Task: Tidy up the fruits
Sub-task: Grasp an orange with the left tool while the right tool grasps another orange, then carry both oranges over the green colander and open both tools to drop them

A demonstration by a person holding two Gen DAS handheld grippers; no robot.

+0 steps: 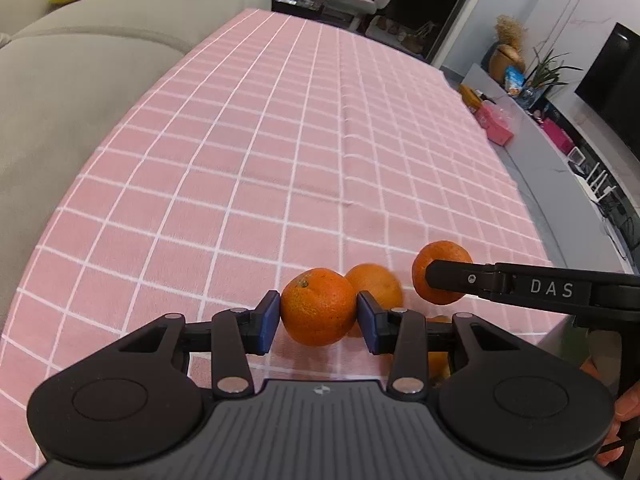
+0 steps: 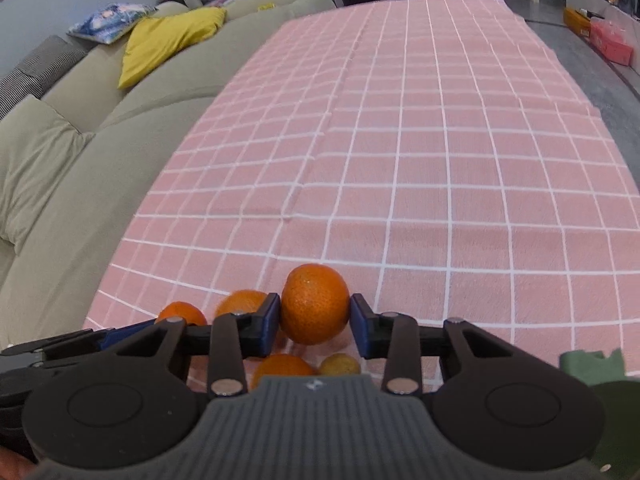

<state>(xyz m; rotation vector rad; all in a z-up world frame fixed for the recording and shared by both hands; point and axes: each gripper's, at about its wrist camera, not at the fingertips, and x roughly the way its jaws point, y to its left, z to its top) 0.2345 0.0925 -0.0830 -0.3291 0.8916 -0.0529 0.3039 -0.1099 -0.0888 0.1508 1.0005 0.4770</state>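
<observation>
My left gripper (image 1: 318, 316) is shut on an orange tangerine (image 1: 318, 306), held just above the pink checked tablecloth (image 1: 280, 140). My right gripper (image 2: 314, 316) is shut on another tangerine (image 2: 315, 304); it also shows in the left wrist view (image 1: 440, 256), with the right gripper's finger (image 1: 460, 276) across it. A blurred third tangerine (image 1: 378, 280) lies on the cloth between them and shows in the right wrist view (image 2: 240, 302). Below my right gripper lie an orange fruit (image 2: 282, 366) and a small yellowish fruit (image 2: 340, 364). The left gripper's tangerine also shows in the right wrist view (image 2: 180, 312).
A beige sofa (image 2: 80, 160) with a yellow cushion (image 2: 168, 40) runs along the table's left side. A grey bench (image 1: 540, 152) with pink boxes stands to the right. A green cloth piece (image 2: 592, 364) lies at the near right.
</observation>
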